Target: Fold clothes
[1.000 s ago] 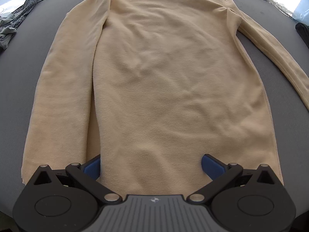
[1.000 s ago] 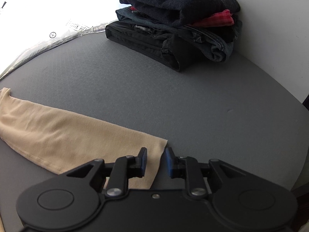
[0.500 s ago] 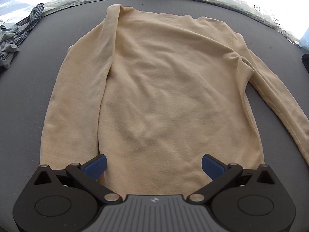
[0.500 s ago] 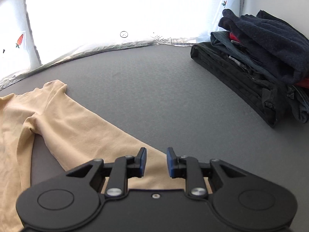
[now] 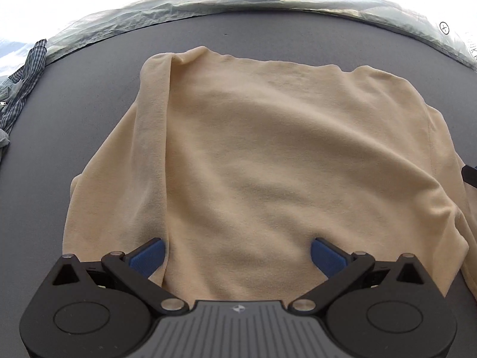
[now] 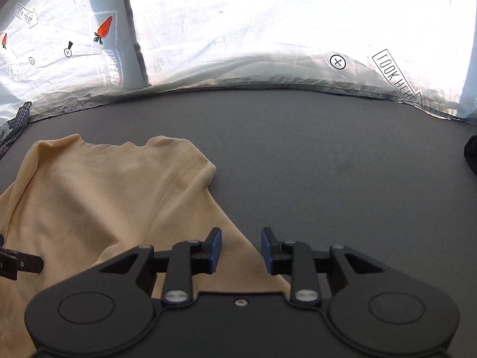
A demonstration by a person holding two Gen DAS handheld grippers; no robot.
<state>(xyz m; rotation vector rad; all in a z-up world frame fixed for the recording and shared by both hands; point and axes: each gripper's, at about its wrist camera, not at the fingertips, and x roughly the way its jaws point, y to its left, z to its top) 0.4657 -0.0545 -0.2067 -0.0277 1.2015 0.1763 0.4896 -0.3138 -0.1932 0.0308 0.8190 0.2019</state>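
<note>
We hold the left tongs (image 5: 238, 253) wide open, their blue pads (image 5: 148, 256) far apart and pointing forward. The right tongs (image 6: 241, 249) are also open, but with a narrower gap between the pads (image 6: 215, 247), and they are level.

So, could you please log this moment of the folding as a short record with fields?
garment: beige long-sleeved top, spread on the grey table
left sleeve: folded in over the body
left gripper: jaws wide open over the hem
right gripper: jaws apart, over the top's right edge
other cloth: checked garment at the table's far left edge
</note>
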